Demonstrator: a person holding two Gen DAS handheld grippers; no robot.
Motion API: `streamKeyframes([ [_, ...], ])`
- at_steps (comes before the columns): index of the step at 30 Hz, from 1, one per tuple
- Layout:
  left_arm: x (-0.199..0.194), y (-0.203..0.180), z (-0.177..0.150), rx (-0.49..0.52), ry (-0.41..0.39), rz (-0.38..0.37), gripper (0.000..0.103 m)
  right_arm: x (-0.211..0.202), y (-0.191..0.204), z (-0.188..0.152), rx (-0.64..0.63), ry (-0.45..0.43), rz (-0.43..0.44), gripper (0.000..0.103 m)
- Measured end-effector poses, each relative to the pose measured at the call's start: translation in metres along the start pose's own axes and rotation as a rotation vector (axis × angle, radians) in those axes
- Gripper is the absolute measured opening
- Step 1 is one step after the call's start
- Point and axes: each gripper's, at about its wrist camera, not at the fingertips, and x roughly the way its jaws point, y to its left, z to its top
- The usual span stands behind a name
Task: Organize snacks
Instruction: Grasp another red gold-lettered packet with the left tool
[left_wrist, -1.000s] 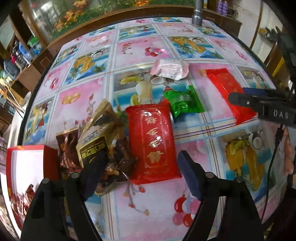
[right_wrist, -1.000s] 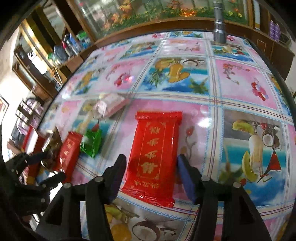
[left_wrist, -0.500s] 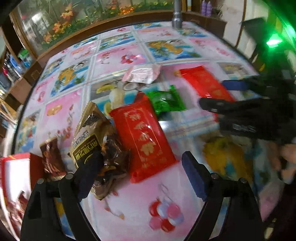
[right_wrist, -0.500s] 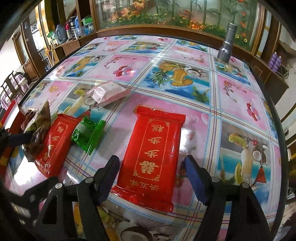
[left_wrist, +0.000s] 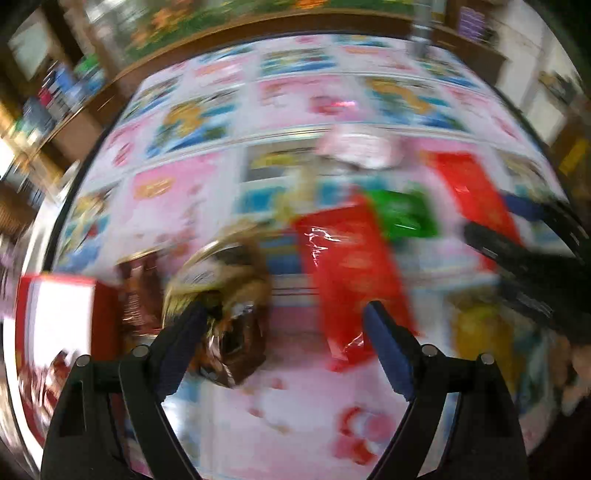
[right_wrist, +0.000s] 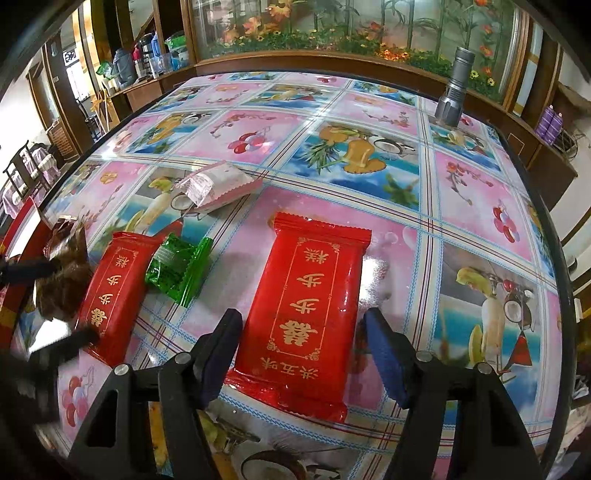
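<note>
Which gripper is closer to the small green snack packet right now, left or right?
Left, though it's close. The left gripper straddles the neighbouring red packet, which touches the green packet. The right gripper straddles the other, bigger red packet, set apart from it.

1. Left wrist view is smeared by motion blur throughout; print on the red pack (left_wrist: 351, 266) cannot be read there.
2. Brown wrappers (left_wrist: 229, 295): outlines run together, count cannot be told; the left finger (left_wrist: 181, 343) covers their near edge.
3. Red box (left_wrist: 59, 314): cut by the left frame edge, contents a blur.
4. Right gripper (left_wrist: 524, 258) in that view: a dark streak, jaw state unreadable there.
5. Right wrist view: left gripper (right_wrist: 44, 306) blurred and cut off at the left edge.
6. Pink packet (right_wrist: 218, 184): print too small to read.
</note>
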Motion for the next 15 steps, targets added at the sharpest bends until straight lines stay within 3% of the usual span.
streamKeyframes([
  [3,-0.003,0.017,0.000,-0.135,0.010,-0.030,0.088,0.000,0.000,0.000,0.002,0.001,-0.001,0.070],
  [4,-0.007,0.011,-0.001,-0.129,-0.004,-0.062,0.088,0.000,0.000,0.000,0.003,0.001,-0.001,0.070],
  [8,-0.007,-0.035,-0.002,0.029,-0.005,-0.003,0.088,0.000,0.000,0.000,0.003,0.001,0.003,0.071],
  [13,-0.001,-0.049,0.002,0.009,-0.018,0.034,0.090,0.000,0.000,0.000,0.005,0.000,0.007,0.072],
  [15,0.008,-0.048,0.002,-0.013,0.018,0.040,0.090,0.000,0.000,0.000,0.006,0.000,0.006,0.072],
])
